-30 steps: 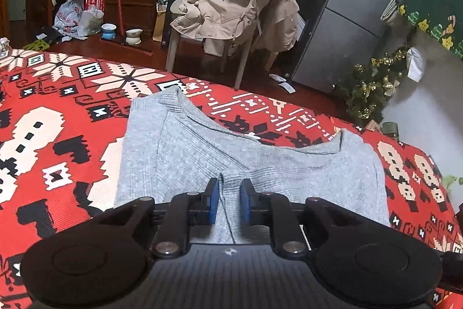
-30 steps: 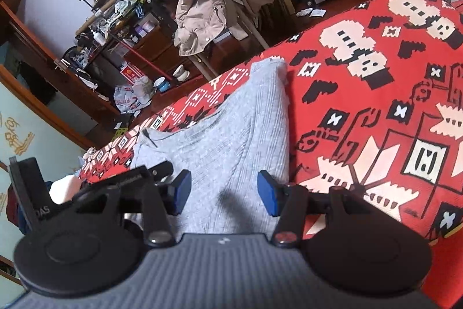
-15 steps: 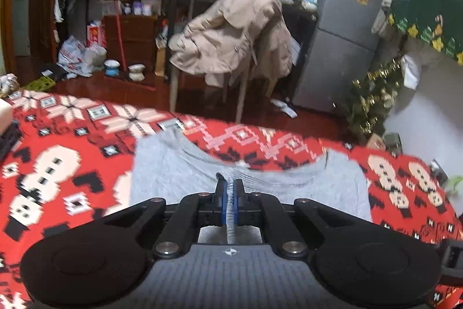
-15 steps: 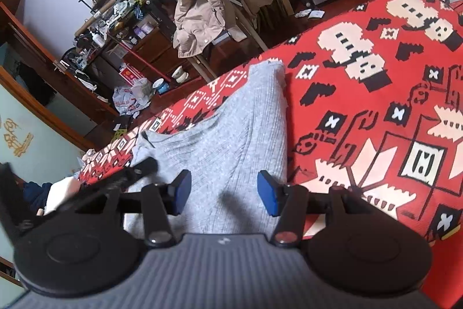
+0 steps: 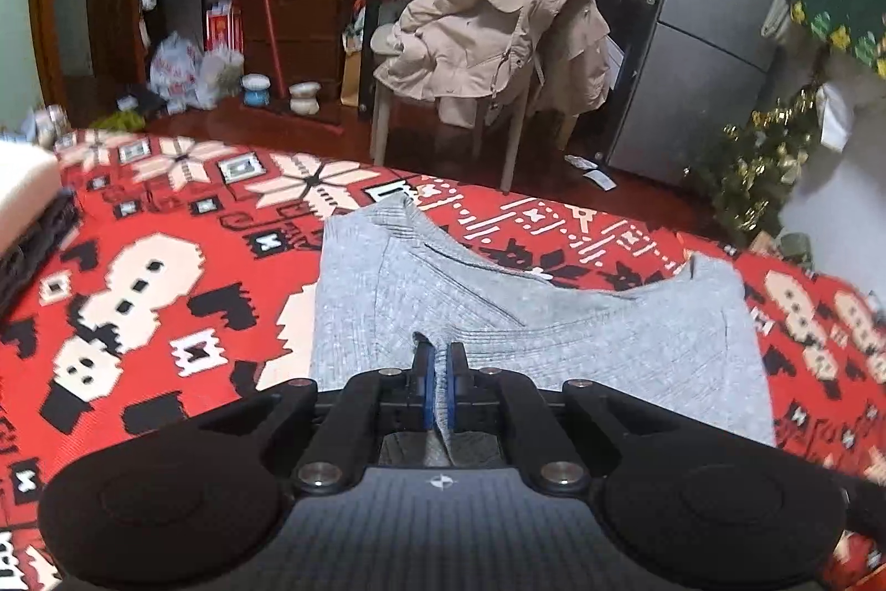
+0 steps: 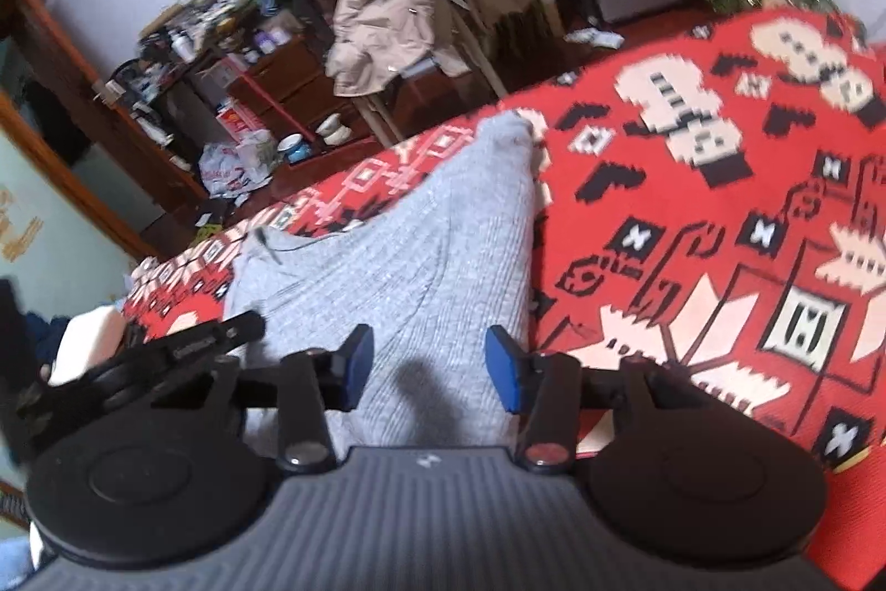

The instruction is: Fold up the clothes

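A grey ribbed knit garment [image 5: 498,319] lies spread on a red patterned blanket [image 5: 144,292]. My left gripper [image 5: 440,361] is shut on a pinched ridge of the grey cloth at its near edge, the fabric squeezed between the blue pads. In the right wrist view the same garment [image 6: 437,258] runs away from me, and my right gripper [image 6: 426,358] hangs just above its near edge. Its jaws are closing, with cloth below the gap and neither pad pressing on it. The left gripper's black body [image 6: 183,353] shows at the left.
The red blanket [image 6: 720,214] stretches wide to the right. A folded white and dark pile [image 5: 27,203] sits at the blanket's left edge. Beyond stand a chair draped with a beige coat [image 5: 498,31], a grey fridge [image 5: 703,26], cluttered shelves and a small decorated tree [image 5: 758,164].
The left gripper's jaws came together on a fold of the grey garment and lifted it slightly. The right gripper's jaws narrowed a little and the view rolled.
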`<control>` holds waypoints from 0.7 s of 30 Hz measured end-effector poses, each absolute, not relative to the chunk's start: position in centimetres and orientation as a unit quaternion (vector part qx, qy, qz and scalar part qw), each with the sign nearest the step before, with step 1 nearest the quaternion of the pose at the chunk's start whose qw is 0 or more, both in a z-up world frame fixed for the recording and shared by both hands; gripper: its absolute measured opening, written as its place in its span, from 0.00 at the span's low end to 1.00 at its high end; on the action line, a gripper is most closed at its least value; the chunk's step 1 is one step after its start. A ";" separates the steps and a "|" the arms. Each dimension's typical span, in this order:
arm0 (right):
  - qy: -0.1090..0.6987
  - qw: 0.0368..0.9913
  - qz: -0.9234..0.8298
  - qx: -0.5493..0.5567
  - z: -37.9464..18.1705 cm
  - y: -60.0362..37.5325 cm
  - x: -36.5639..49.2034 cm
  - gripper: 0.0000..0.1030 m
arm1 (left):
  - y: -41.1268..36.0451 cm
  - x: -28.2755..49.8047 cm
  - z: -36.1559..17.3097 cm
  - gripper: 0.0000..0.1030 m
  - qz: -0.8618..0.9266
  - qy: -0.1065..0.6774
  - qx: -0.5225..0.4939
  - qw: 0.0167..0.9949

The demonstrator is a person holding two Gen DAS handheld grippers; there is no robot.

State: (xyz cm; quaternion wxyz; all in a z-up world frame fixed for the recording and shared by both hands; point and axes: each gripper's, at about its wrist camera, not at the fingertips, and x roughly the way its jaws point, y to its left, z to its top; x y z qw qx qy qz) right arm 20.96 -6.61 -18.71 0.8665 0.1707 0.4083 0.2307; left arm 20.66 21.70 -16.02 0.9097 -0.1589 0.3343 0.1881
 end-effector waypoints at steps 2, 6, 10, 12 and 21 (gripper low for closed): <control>0.400 0.867 0.254 0.155 -18.0 -6.6 20.2 0.43 | 22.7 20.4 -16.0 0.05 0.179 0.340 -0.196 0.902; 0.390 0.862 0.302 0.118 -17.2 -5.2 18.3 0.41 | 24.7 19.6 -15.7 0.08 0.158 0.343 -0.264 0.888; 0.384 0.853 0.347 0.059 -17.0 -2.1 16.1 0.38 | 25.9 18.1 -14.8 0.09 0.151 0.333 -0.288 0.885; 0.388 0.850 0.352 0.046 -17.3 -0.6 15.4 0.38 | 26.5 17.2 -14.4 0.09 0.151 0.326 -0.304 0.882; 0.399 0.856 0.329 -0.024 -18.9 2.2 14.3 0.10 | 28.2 15.8 -13.6 0.12 0.154 0.324 -0.319 0.877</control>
